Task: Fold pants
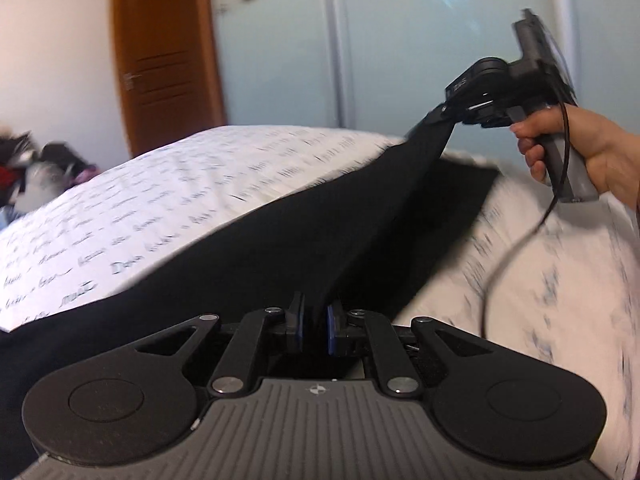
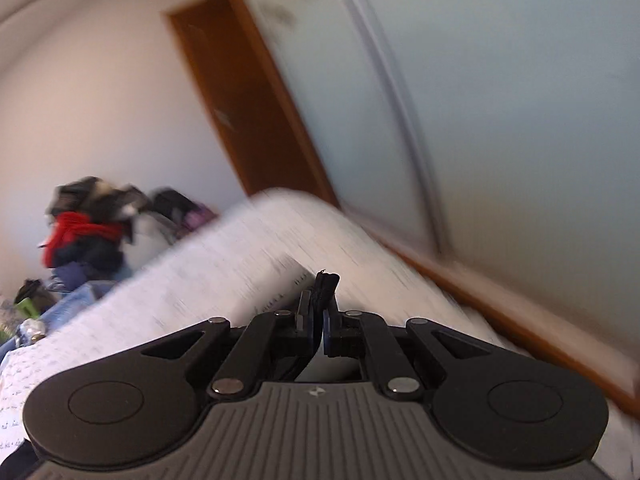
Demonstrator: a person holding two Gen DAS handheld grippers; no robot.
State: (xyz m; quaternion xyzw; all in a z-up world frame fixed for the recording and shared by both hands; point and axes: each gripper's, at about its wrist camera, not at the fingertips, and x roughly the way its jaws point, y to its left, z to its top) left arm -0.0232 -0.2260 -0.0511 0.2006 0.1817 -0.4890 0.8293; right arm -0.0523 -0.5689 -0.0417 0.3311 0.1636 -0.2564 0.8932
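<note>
The black pants (image 1: 280, 236) are stretched in the air above a bed (image 1: 168, 184) covered in a white sheet printed with lines of handwriting, held at two points and drooping between them onto the sheet. In the left wrist view, the left tool (image 1: 315, 326) has its jaws nearly together with a fold of the black cloth clamped between the blue pads, and the fabric runs away from it in a taut ridge up to the right tool (image 1: 430, 118), which is seen from the side at upper right, held by a person's hand (image 1: 576, 152) on its grey grip with a black cable (image 1: 516, 248) hanging from it. The right tool pinches the far edge of the pants higher than the left one does. In the right wrist view, the right tool (image 2: 319, 322) is closed tight, with a small tuft of black cloth sticking up between its fingertips; this view is tilted and blurred. Behind the bed stand a brown wooden door (image 1: 164, 52) and pale sliding wardrobe panels (image 1: 400, 40), and a heap of mixed clothes (image 2: 88, 224) lies at the left beyond the bed's edge.
</note>
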